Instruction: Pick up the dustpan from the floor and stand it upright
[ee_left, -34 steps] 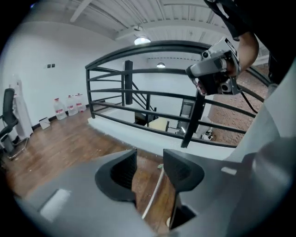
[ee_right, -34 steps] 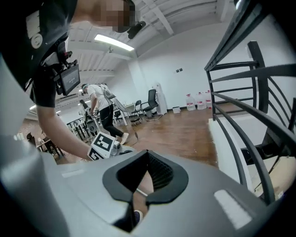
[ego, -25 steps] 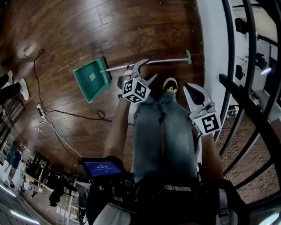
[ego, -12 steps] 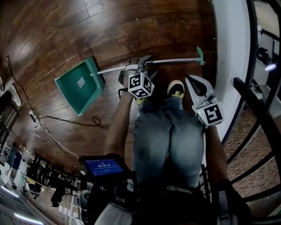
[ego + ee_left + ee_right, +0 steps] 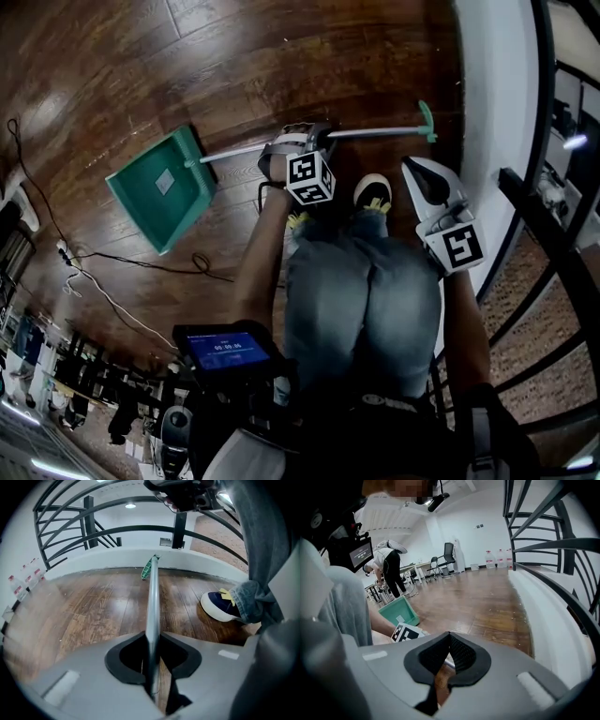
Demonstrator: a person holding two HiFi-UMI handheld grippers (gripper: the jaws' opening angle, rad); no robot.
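Pinching dustpan handle [image 5: 375,132]: left fingers [image 5: 70,686], just closed | right fingers [image 5: 384,677] together | handle points right

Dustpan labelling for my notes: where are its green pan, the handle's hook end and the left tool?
green pan [image 5: 157,190], head view, middle of the scoop.
hook end [image 5: 427,121], head view, on its green tip.
left tool [image 5: 152,638], left gripper view, midway between its jaws, on the handle [image 5: 152,597].

Green dustpan [image 5: 159,192] with silver handle [image 5: 375,131]; dark brown wood-grain floor [image 5: 281,56]; navy white-soled shoe [image 5: 219,605].
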